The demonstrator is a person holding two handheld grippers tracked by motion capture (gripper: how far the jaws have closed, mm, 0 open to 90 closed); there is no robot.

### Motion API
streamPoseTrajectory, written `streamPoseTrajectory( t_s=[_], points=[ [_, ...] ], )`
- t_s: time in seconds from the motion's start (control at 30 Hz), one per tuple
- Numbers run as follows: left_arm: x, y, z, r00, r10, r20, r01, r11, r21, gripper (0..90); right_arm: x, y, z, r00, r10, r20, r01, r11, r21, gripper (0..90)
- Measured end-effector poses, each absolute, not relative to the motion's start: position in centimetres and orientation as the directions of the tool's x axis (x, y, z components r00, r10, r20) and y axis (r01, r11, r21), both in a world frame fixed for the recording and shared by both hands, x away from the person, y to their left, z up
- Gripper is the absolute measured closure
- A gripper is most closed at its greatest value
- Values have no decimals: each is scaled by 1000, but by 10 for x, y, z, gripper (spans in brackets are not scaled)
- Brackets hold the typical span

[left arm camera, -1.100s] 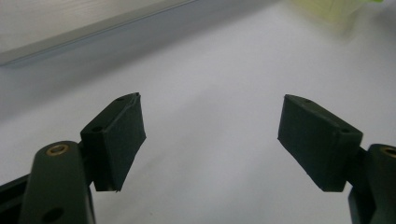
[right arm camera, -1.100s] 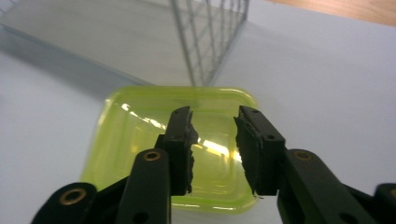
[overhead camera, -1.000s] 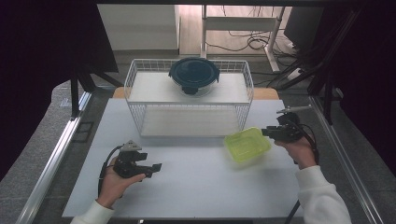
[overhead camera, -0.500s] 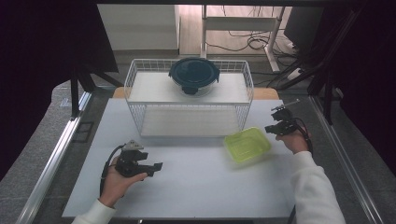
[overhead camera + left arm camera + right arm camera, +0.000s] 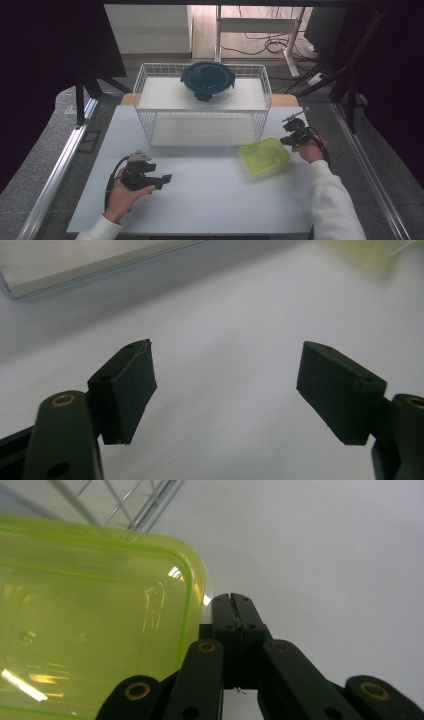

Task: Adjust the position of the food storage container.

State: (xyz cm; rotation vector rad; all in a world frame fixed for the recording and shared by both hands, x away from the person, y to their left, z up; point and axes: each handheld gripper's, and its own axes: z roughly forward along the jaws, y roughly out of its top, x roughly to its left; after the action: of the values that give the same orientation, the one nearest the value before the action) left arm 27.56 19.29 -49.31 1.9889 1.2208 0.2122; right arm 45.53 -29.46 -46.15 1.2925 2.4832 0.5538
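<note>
A translucent lime-green rectangular container (image 5: 264, 155) lies on the white table (image 5: 210, 200), right of centre and in front of the wire basket. In the right gripper view the container (image 5: 90, 625) fills the left half. My right gripper (image 5: 232, 600) is shut just beside its rounded corner, with nothing between the jaws. From above, my right gripper (image 5: 286, 141) sits at the container's far right corner. At the front left, my left gripper (image 5: 167, 177) is held low over bare table. Its jaws (image 5: 225, 385) stand wide open with nothing between them.
A white wire basket (image 5: 145, 80) stands at the back centre of the table. A dark blue round lidded container (image 5: 207, 80) rests on top of it. A metal rail (image 5: 55, 170) runs along the table's left side. A sleeved forearm (image 5: 330, 200) crosses the front right.
My right gripper has shifted a little at the green container's right corner. The container and my left gripper have hardly moved.
</note>
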Motion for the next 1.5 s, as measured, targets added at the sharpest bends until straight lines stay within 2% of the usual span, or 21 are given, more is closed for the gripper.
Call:
streamPoseTrajectory(
  t_s=[0.97, 1.5],
  points=[
    [273, 189, -494, 525, 809, -264, 693, -226, 685, 228, 409, -242, -467, -637, 771, -7, 676, 563, 475, 891],
    [272, 189, -495, 523, 810, -264, 695, -226, 682, 228, 386, -231, -470, -657, 753, 23, 666, 566, 486, 890]
  ],
)
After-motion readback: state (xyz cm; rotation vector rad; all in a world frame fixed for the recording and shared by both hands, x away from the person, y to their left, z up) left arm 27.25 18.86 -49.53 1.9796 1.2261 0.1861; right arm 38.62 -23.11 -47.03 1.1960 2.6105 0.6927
